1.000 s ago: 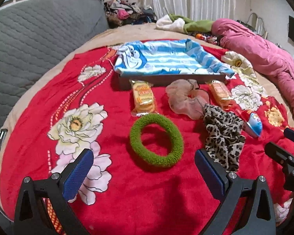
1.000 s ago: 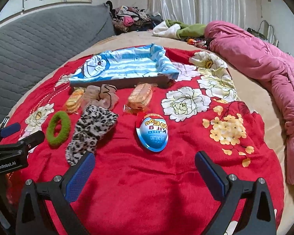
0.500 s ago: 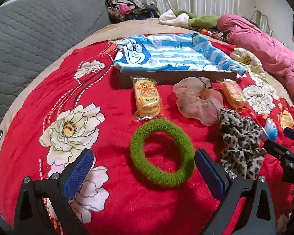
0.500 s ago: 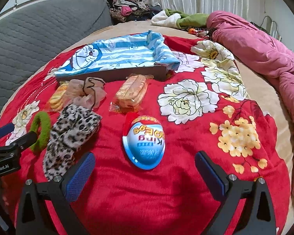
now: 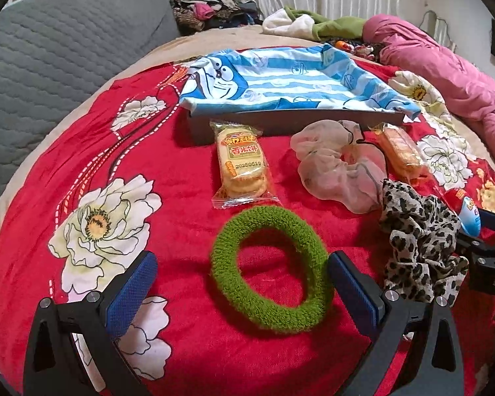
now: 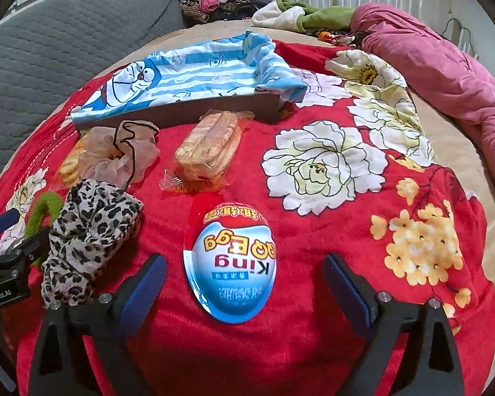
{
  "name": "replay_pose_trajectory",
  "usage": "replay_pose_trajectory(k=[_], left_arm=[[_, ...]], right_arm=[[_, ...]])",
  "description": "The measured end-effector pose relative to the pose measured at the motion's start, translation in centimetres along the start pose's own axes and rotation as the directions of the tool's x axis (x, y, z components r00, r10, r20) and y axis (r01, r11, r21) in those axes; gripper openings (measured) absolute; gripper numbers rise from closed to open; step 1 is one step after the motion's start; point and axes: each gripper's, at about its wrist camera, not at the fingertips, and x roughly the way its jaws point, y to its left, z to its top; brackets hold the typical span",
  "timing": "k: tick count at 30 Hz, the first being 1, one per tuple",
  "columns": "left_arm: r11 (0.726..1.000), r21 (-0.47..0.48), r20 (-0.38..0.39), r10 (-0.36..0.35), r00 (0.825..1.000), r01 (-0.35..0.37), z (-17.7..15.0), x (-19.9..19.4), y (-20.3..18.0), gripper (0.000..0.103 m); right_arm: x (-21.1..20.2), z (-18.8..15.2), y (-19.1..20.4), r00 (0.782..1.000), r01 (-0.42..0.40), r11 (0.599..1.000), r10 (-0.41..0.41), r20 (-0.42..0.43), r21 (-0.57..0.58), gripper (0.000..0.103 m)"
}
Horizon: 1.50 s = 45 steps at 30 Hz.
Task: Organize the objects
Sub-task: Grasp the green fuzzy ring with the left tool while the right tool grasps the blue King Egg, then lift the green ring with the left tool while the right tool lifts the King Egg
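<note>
Right gripper [image 6: 244, 283]: jaws wide but closing, pads not yet touching anything, straddling the toy egg [image 6: 230, 260]. Egg lying flat on the red blanket [image 6: 313, 346] directly ahead of the fingertips, centred slightly toward the left pad, long axis running straight away from the tongs, blunt end nearest, narrow red end farthest. Short axis therefore across the jaws, well suited to a squeeze on its sides.

Left gripper [image 5: 241, 283]: released, empty, pads well apart around the near part of the green hair ring [image 5: 270, 268]. Ring off-centre, its right edge just beside the right pad, wide gap to the left pad; slightly oval, stretched away and to the left.

Probably bound for the towel-lined box [image 6: 188, 112], far ahead of both tongs, beyond the snack packets [image 5: 242, 167] and scrunchies [image 6: 92, 231]. Right hand nearer to the egg, left to the ring.
</note>
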Motion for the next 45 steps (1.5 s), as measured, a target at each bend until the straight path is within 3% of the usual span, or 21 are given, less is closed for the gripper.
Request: replay_pose_trajectory(k=[5, 11, 14, 16, 23, 25, 28, 34, 45], left_arm=[[1.0, -0.003, -0.01, -0.022, 1.0, 0.022, -0.1, 0.3, 0.1, 0.102], [0.998, 0.0, -0.029, -0.065, 0.997, 0.065, -0.2, 0.9, -0.1, 0.094], [0.996, 0.0, -0.042, -0.091, 0.995, 0.092, -0.2, 1.1, -0.3, 0.086], [0.994, 0.002, -0.049, -0.113, 0.992, 0.113, -0.2, 1.2, -0.4, 0.072], [0.988, 0.002, -0.064, -0.152, 0.986, 0.153, -0.2, 1.3, -1.0, 0.051], [0.985, 0.001, -0.066, -0.17, 0.983, 0.17, -0.2, 1.2, -1.0, 0.034], [0.984, 0.014, -0.072, -0.179, 0.981, 0.18, -0.2, 1.1, -1.3, 0.022], [0.983, 0.017, -0.071, -0.183, 0.981, 0.184, -0.1, 0.8, -1.5, 0.013], [0.986, 0.015, -0.056, -0.166, 0.985, 0.167, 0.0, 0.0, -1.3, 0.012]], right_arm=[[0.4, 0.4, 0.1, 1.0, -0.021, 1.0, 0.021, -0.005, -0.005, 0.084], [1.1, 0.8, 0.6, 0.998, -0.065, 0.998, 0.065, -0.021, -0.023, 0.066], [1.2, 0.9, 0.7, 0.997, -0.069, 0.997, 0.069, -0.019, -0.027, 0.062], [1.1, 0.9, 0.8, 0.998, -0.069, 0.997, 0.069, -0.014, -0.034, 0.06], [0.9, 0.8, 0.6, 0.997, -0.08, 0.996, 0.08, -0.003, -0.038, 0.054], [0.8, 0.8, 0.6, 0.997, -0.082, 0.996, 0.083, 0.0, -0.041, 0.054], [0.8, 0.7, 0.7, 0.996, -0.086, 0.995, 0.087, 0.002, -0.053, 0.054], [0.5, 0.6, 0.8, 0.995, -0.095, 0.993, 0.096, 0.003, -0.071, 0.054], [-0.5, 0.6, 0.9, 0.995, -0.099, 0.992, 0.101, 0.021, -0.074, 0.054]])
